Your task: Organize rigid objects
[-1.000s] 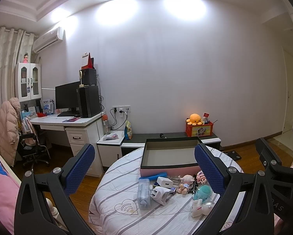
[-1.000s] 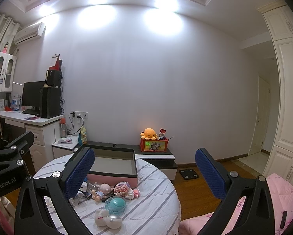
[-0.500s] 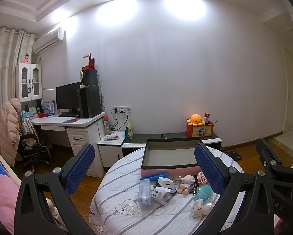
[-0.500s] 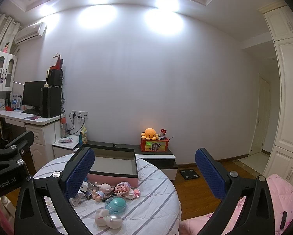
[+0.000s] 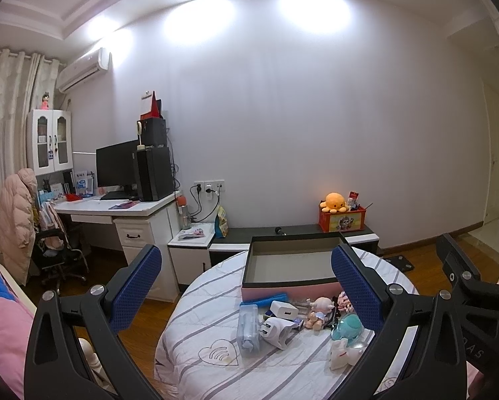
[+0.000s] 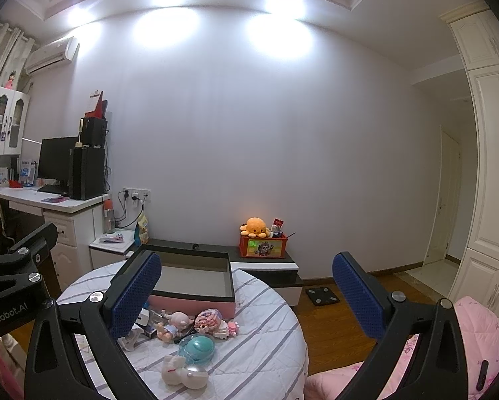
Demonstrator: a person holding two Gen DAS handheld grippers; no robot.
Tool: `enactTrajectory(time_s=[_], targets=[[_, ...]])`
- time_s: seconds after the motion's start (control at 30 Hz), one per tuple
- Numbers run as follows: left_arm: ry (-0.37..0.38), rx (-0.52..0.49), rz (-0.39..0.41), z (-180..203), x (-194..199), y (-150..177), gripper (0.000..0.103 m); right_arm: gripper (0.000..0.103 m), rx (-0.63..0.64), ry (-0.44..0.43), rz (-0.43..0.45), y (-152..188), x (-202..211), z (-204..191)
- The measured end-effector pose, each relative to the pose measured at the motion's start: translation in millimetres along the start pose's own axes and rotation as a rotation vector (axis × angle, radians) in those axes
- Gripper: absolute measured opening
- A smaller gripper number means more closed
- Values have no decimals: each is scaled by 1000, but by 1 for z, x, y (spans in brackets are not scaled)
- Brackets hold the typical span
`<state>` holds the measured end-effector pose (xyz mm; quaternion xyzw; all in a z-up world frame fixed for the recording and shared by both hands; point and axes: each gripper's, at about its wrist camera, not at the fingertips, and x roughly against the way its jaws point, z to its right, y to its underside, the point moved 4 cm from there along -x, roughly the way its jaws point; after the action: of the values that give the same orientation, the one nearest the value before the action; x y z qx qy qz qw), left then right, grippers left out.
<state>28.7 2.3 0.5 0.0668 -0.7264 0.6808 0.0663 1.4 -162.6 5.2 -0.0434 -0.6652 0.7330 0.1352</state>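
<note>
Both grippers held wide apart above a round table with small objects.

The left gripper and the right gripper are seen with fingers spread, nothing between them. An empty box is placed at lower centre of the striped table; chargers, dolls and a teal toy are scattered just in front of it.

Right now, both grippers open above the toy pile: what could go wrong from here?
1. The toys lie tight together: the teal round toy touches the white bunny, so a grab may drag a neighbour along.
2. The bunny sits near the table's front edge; a nudge might roll it off.
3. The clear case lies against the white chargers with little gap beside it, so the left gripper could bump them.
</note>
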Motion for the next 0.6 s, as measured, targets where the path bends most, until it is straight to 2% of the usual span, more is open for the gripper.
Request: enactTrajectory(time_s=[0.33,0.6], targets=[[0,-22,-88,3,-22,19,103,103,23,-16,-79,12,-14,-7],[32,-42,-222,12,-59,53,103,103,37,-23,-228,44,-47,-11]])
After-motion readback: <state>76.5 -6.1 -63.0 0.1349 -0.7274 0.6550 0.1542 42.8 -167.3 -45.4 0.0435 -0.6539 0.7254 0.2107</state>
